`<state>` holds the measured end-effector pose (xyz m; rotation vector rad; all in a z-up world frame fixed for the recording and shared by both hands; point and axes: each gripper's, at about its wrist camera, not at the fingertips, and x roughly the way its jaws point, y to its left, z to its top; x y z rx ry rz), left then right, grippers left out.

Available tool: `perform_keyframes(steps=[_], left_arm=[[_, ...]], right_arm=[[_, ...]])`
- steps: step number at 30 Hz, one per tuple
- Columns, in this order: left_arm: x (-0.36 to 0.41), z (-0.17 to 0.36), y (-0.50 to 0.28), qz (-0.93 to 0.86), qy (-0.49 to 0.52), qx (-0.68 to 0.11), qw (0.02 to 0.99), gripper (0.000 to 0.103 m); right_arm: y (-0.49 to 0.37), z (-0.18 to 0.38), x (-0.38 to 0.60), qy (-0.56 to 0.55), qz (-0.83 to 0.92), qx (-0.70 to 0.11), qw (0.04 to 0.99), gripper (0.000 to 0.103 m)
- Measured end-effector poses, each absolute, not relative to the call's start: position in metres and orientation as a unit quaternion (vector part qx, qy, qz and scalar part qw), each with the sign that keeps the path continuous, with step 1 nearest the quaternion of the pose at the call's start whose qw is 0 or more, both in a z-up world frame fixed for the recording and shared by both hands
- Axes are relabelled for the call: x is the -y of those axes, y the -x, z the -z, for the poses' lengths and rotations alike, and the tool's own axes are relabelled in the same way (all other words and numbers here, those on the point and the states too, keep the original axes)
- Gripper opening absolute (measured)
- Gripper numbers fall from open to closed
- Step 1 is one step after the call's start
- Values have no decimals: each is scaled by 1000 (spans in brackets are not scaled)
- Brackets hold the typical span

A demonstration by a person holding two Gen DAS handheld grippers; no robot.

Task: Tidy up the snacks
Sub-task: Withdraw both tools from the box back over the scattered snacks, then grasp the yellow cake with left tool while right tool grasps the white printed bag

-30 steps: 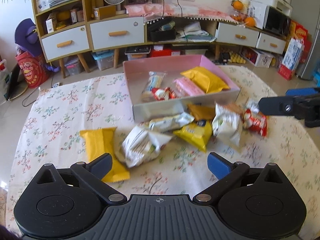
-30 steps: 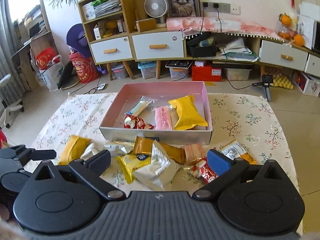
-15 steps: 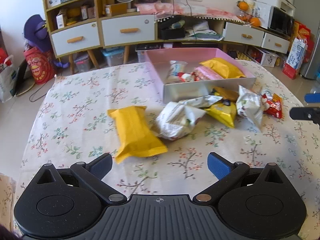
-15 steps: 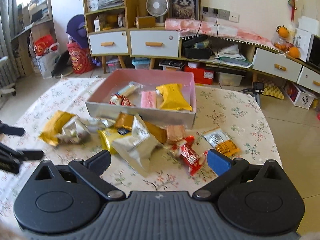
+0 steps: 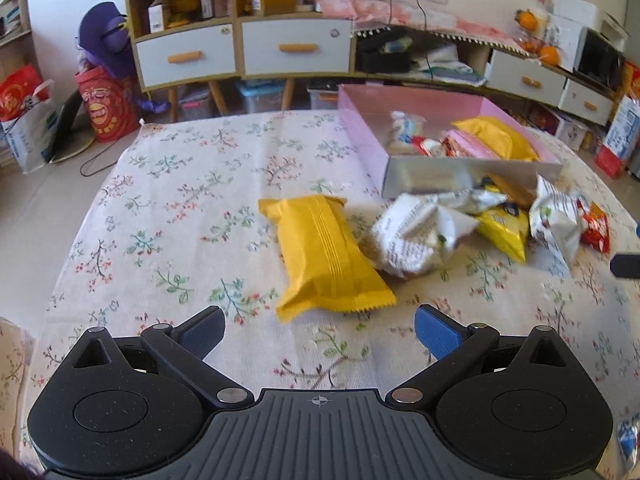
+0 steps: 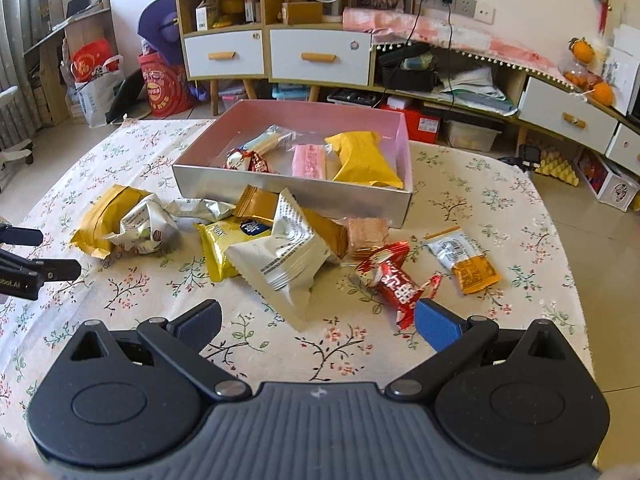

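Left gripper (image 5: 319, 330) spread wide, empty, hovering over floral surface (image 5: 168, 208). Yellow ridged packet (image 5: 326, 258) straight ahead, just past the fingertips, lying flat, long axis running away and slightly left. Crumpled white wrapper (image 5: 416, 236) ahead-right, touching the yellow packet's right edge. Pink box (image 5: 362, 140) farther ahead-right, silver front wall facing the gripper, several snacks inside.

Right gripper (image 6: 318, 326) also spread wide, nothing between the fingers. Red candy wrapper (image 6: 394, 278) just ahead of the right fingertip (image 6: 436, 326), near but apart. Large white pouch (image 6: 280, 258) ahead, centre, tilted, overlapping small yellow packet (image 6: 224, 244) to its left. Orange-and-silver sachet (image 6: 464, 258) ahead-right, apart from the red wrapper. Pinkish wafer bar (image 6: 368, 234) beyond the red wrapper, close to the box front. Inside the box, far ahead: yellow packet (image 6: 362, 160) at right, pink bar (image 6: 308, 162) beside it, red-white candy (image 6: 246, 160) at left. Left gripper's finger tips visible at far left edge of the right view.
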<state>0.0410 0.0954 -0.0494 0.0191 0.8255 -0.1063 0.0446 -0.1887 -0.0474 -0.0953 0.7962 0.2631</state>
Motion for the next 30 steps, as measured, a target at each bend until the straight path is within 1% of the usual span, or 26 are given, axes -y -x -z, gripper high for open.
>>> perform_keyframes(steps=[10,14,18,20,21,26,28,30], left_arm=[[-101,43,-67,16,59,-388,920,100],[-99,47,-78,1,67,-393,917,95],[-98,52,-86,-11,71,-402,913,86],[-97,55,-89,-13,69,-408,910,80],[-97,57,-90,-14,69,-411,909,75],[-97,63,-95,-22,73,-424,902,63],[-97,65,-96,-23,74,-428,900,55],[-97,66,-96,-25,76,-431,899,53]], right_arm=[[-71,51,181,8,-127,-412,902,103],[-82,55,181,-11,-116,-423,899,102],[-90,59,181,-36,-109,-436,893,99],[-93,61,182,-51,-108,-444,888,97],[-95,62,183,-61,-108,-448,885,96],[-101,67,180,-97,-114,-466,872,89],[-104,68,179,-105,-111,-470,869,87],[-106,70,181,-119,-109,-474,866,84]])
